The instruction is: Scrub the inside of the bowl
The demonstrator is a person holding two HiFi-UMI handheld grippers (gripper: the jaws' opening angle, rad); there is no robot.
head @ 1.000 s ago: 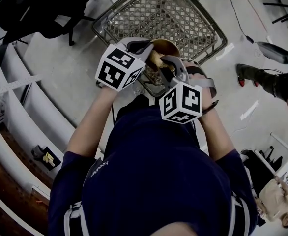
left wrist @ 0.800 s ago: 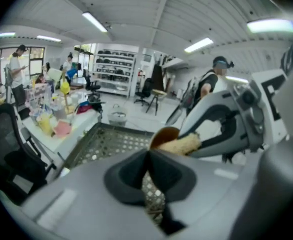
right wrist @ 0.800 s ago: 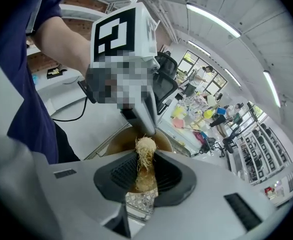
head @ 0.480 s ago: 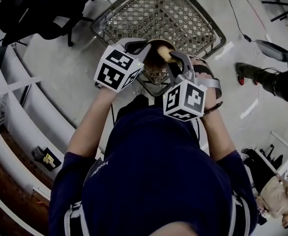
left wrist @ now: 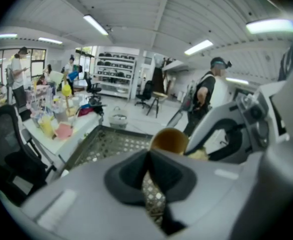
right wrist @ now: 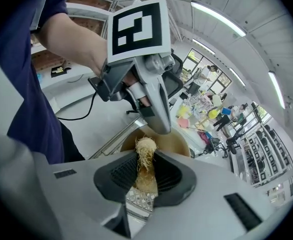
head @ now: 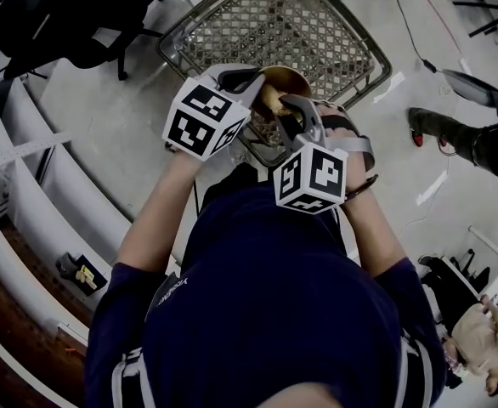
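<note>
Scrubber (right wrist: 145,173), clamped in right gripper (right wrist: 146,156), shows its fibres only in right gripper view.

My forearms bent in, grippers close together. My left gripper (head: 251,83) pinches the bowl (head: 291,81) at its rim (tips only). My right gripper (head: 285,109) clamps the fibrous scrubber (right wrist: 145,156), angled leftward.

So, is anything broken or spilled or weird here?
Nothing stands out. The left gripper grips the brown bowl by its rim above the wire basket. The right gripper pinches a straw-coloured scrubber at the bowl's mouth. No spill or damage shows.
</note>
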